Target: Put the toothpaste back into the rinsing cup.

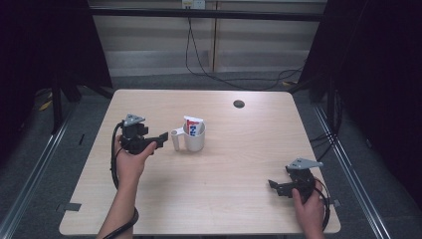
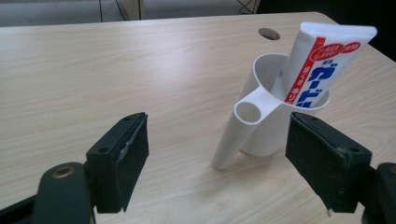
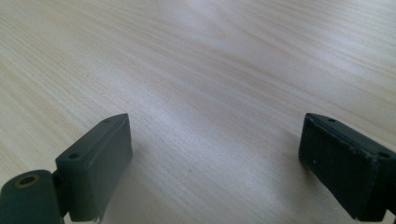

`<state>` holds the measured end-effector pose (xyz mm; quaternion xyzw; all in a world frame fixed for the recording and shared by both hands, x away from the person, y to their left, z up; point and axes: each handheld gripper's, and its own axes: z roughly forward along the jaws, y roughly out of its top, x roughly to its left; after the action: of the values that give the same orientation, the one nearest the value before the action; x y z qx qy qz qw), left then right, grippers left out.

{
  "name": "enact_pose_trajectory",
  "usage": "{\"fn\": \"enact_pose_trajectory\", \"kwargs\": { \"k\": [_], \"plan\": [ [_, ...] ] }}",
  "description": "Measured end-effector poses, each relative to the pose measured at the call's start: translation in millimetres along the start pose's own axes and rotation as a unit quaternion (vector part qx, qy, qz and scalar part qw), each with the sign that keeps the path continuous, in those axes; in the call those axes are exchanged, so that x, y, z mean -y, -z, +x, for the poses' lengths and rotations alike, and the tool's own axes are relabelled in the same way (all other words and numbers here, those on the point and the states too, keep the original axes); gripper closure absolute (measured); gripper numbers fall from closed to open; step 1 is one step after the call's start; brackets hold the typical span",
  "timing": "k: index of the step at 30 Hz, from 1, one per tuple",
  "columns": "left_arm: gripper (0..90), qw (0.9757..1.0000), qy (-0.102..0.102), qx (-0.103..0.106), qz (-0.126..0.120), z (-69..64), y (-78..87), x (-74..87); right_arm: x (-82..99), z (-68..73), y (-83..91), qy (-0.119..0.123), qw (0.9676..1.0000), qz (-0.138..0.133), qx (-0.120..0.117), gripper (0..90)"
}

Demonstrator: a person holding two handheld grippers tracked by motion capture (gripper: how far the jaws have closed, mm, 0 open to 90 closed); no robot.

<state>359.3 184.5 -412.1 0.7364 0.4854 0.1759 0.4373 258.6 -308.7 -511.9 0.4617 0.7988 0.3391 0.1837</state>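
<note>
A white cup (image 1: 195, 140) with a tube-shaped side holder stands upright near the middle of the table (image 1: 239, 149). A white, red and blue toothpaste tube (image 1: 192, 125) leans inside it. My left gripper (image 1: 161, 139) is open just left of the cup, jaws pointing at the holder. In the left gripper view the cup (image 2: 271, 121) and toothpaste tube (image 2: 322, 65) sit ahead between the wide jaws of that gripper (image 2: 217, 156), nothing touching them. My right gripper (image 1: 274, 185) rests open near the table's front right, over bare wood, jaws of it (image 3: 215, 168) empty.
A dark round hole (image 1: 239, 103) lies in the tabletop at the back right. Black cables (image 1: 199, 64) run across the floor behind the table. Metal rails (image 1: 30, 179) flank both sides.
</note>
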Motion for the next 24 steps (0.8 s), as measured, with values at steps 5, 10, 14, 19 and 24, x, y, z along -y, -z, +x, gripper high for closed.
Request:
{"fn": "enact_pose_trajectory", "kwargs": {
  "k": [5, 10, 14, 19, 24],
  "plan": [
    [21.5, 1.0, 0.004, -0.002, 0.004, 4.0, -2.7, 9.6, 0.0, 0.0, 0.0, 0.0, 1.0, 0.0, 0.0, 9.2],
    [21.4, 1.0, 0.005, 0.001, 0.007, 5.0, -7.1, 18.9, 0.0, 0.0, 0.0, 0.0, 1.0, 0.0, 0.0, 9.2],
    [21.4, 0.9999, 0.004, 0.002, 0.009, 7.3, -10.8, 27.3, 0.0, 0.0, 0.0, 0.0, 1.0, 0.0, 0.0, 9.2],
    [21.4, 0.9998, 0.012, 0.002, 0.014, 10.5, -15.8, 39.4, 0.0, 0.0, 0.0, 0.0, 1.0, 0.0, 0.0, 9.2],
    [21.4, 0.9996, 0.015, -0.004, 0.022, 15.7, -16.4, 50.0, 0.0, 0.0, 0.0, 0.0, 1.0, 0.0, 0.0, 9.2]
  ]
}}
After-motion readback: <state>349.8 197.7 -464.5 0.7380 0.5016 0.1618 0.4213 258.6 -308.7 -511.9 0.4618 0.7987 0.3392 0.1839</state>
